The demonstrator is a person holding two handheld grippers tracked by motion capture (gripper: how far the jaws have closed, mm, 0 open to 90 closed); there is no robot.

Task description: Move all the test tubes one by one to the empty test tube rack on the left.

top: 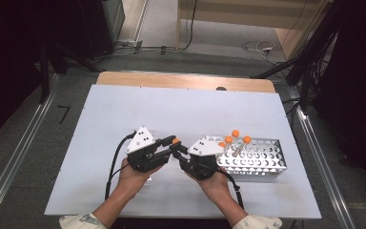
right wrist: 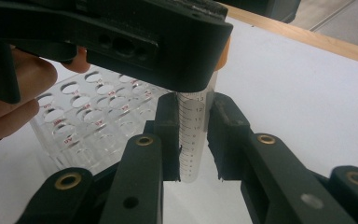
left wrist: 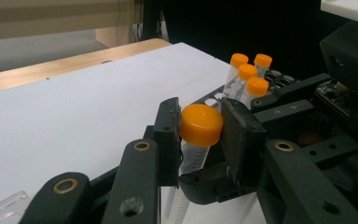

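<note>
left gripper jaws are pinching the orange cap to twist it | right gripper jaws are squeezing the tube steady | above the desk, beside the rack

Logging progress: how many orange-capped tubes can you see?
5. Four stand in the rack. The fifth is held between both tongs, left on its cap, right on its body.
</note>
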